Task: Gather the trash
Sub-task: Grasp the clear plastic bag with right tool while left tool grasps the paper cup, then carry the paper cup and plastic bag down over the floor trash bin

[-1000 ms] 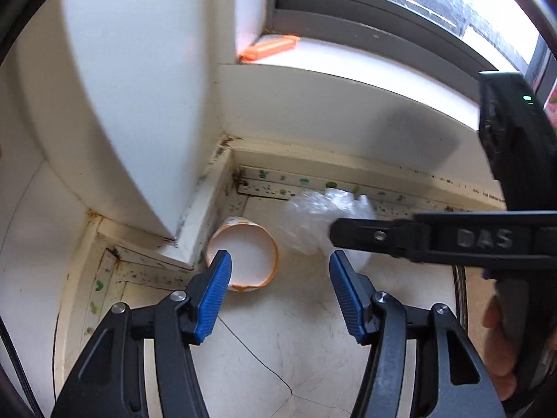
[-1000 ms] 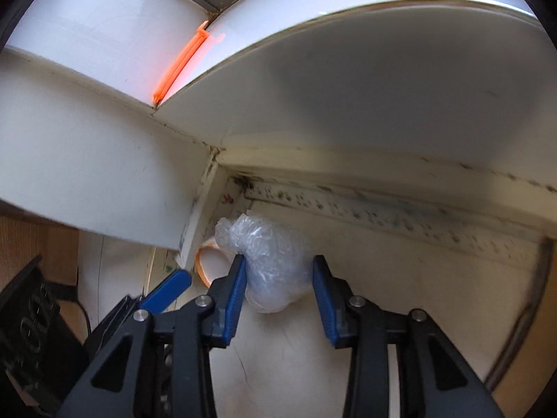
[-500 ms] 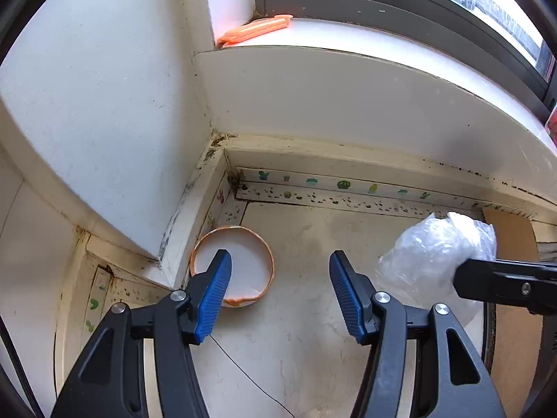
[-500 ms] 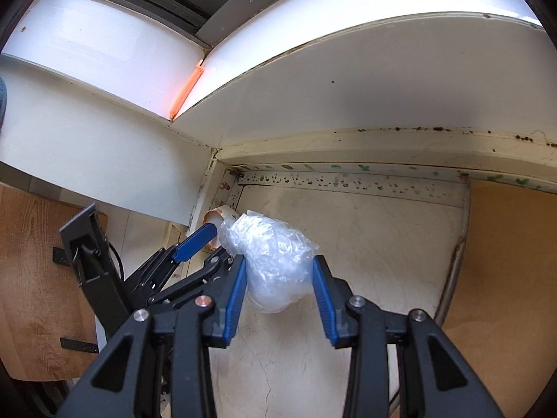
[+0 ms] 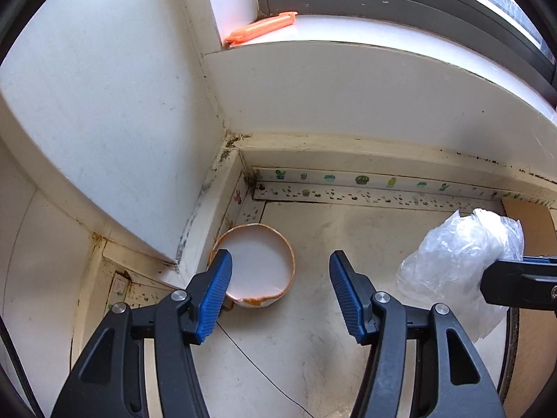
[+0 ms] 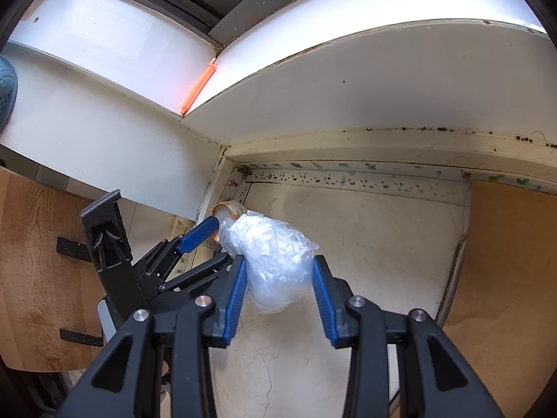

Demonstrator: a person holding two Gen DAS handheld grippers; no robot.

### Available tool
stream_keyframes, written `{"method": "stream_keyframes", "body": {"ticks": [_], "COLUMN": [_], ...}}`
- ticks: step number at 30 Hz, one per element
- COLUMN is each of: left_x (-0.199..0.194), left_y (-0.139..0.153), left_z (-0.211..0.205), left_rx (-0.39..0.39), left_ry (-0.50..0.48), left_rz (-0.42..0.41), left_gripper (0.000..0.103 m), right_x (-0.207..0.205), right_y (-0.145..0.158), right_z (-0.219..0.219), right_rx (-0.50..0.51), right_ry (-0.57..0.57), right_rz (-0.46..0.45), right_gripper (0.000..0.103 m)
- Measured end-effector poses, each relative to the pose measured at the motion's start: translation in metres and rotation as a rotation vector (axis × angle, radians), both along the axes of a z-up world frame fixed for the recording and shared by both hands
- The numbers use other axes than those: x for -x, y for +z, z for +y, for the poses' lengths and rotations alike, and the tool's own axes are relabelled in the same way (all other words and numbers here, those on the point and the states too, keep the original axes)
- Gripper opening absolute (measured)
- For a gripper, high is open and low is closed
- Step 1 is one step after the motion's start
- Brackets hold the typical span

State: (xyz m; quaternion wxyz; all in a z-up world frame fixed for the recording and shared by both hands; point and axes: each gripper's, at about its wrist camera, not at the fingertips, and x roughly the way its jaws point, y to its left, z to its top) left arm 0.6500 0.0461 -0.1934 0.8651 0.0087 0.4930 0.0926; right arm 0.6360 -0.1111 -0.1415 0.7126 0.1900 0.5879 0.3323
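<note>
Grimy tiled floor [image 5: 306,341] corner under window | my right gripper [image 6: 278,285] pinching crumpled clear plastic bag [image 6: 275,261], lifted | left gripper [image 5: 278,278] gaping over orange-rimmed paper cup [image 5: 257,268], ungrabbed | roughly halfway

paper cup [image 6: 228,210] mostly hidden behind plastic bag [image 6: 275,261], grey object [image 6: 6,94] cut off at edge

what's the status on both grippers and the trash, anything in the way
Right gripper shut on crumpled plastic bag, lifted off the floor. Left gripper open, empty, aimed at paper cup lying in the corner. Nothing blocking the cup.
</note>
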Motion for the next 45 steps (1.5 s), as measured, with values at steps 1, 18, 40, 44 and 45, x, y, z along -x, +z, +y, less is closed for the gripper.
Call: {"method": "stream_keyframes", "body": {"ticks": [1, 18, 40, 44, 45], "left_x": [-0.001, 0.003, 0.166, 0.222, 0.240], "left_y": [-0.002, -0.009, 0.049, 0.073, 0.076], "left_z": [-0.002, -0.014, -0.031, -0.035, -0.035], "left_rx": [0.000, -0.002, 0.107, 0.125, 0.131], "left_ry": [0.000, -0.038, -0.128, -0.183, -0.198], "left_rz": [0.000, 0.045, 0.042, 0.033, 0.028], "left_gripper": [0.057, 0.035, 0.029, 0.029, 0.029], "right_x": [-0.001, 0.002, 0.138, 0.204, 0.224], "right_y": [-0.002, -0.004, 0.059, 0.072, 0.075], "right_z": [0.003, 0.004, -0.006, -0.012, -0.013], "right_rx": [0.002, 0.016, 0.037, 0.055, 0.060], "right_ry": [-0.001, -0.012, -0.044, -0.070, -0.078], "right_rz": [-0.001, -0.007, -0.083, -0.099, -0.101], "right_gripper": [0.038, 0.038, 0.038, 0.038, 0.038]}}
